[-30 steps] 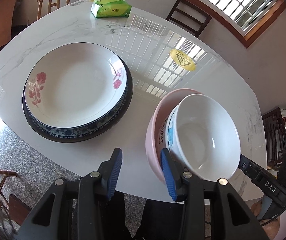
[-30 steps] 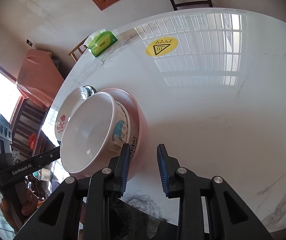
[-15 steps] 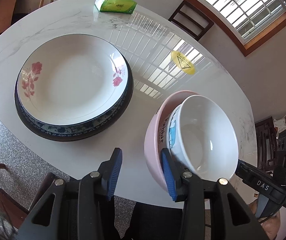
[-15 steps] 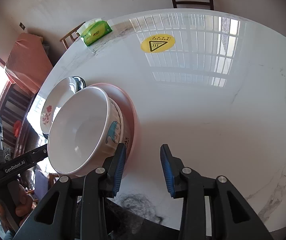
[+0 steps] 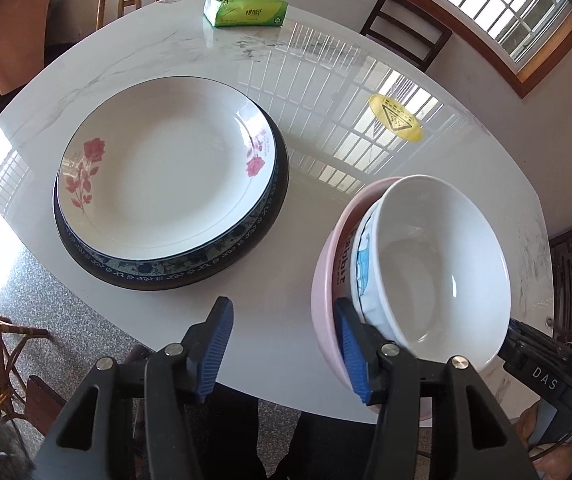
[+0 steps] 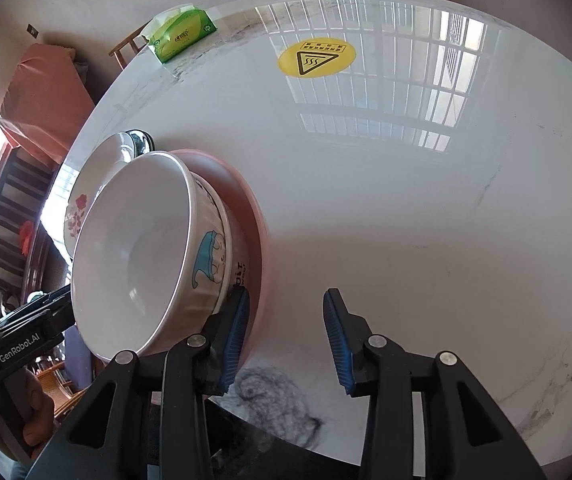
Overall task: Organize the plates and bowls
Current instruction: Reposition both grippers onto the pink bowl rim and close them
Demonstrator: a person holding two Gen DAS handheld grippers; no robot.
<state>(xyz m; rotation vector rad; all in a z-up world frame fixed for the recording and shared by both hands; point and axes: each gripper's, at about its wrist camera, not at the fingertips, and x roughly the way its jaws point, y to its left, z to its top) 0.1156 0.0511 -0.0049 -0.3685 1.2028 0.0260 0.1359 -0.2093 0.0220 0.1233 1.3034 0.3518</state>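
Left wrist view: left gripper sat spread, nothing between its blue pads, right pad just beside the pink bowl. White bowl with a blue cartoon print was nested in the pink one, both near the surface edge. Farther left, rose plate was stacked on a dark blue-patterned plate. Green tissue pack and yellow warning sticker lay at the far side.

Right wrist view: right gripper was likewise released and empty, left pad next to the pink bowl and white bowl; contact unclear.
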